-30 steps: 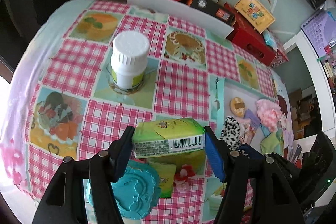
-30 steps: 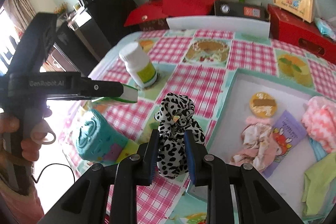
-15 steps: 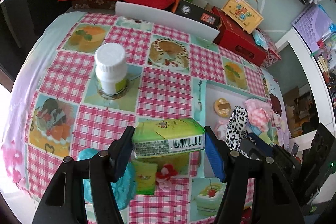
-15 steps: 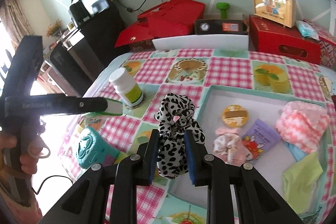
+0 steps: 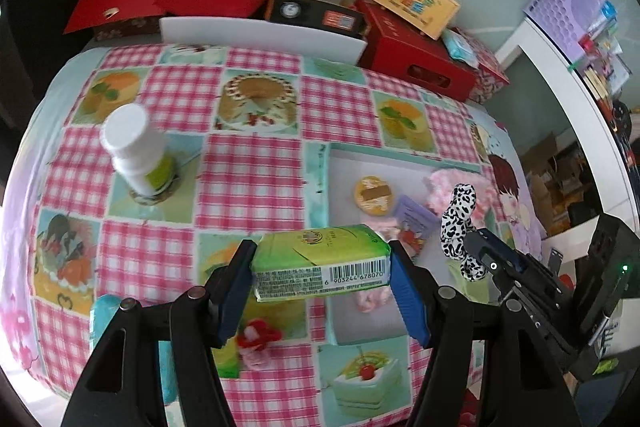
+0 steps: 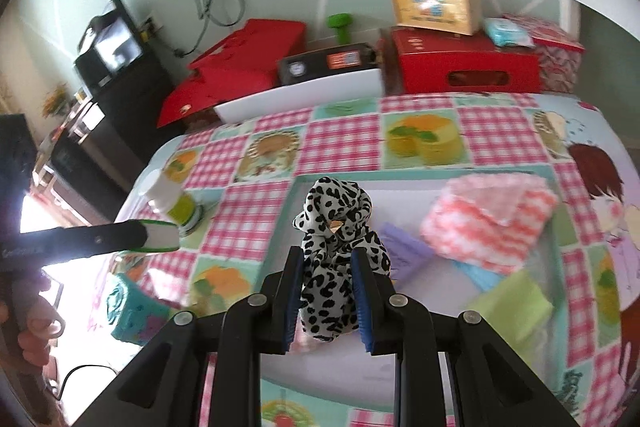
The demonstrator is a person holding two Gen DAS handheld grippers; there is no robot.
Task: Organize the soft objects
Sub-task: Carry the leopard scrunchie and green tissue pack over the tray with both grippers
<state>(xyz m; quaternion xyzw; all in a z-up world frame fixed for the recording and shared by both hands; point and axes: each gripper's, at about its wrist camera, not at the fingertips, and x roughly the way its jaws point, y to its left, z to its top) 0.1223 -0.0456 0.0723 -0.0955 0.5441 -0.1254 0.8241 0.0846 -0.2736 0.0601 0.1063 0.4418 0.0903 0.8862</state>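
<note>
Two loads carried toward the tray at mid-task.

We hold the left gripper clamped on a green tissue pack, which hangs above the tablecloth at the tray's left wall. We hold the right gripper pinched on a leopard-print scrunchie above the tray's left part, left of the pink towel. We judge the carrying step in hand; next each load must come over a bare patch of tray, be lowered, and only then be released.
</note>
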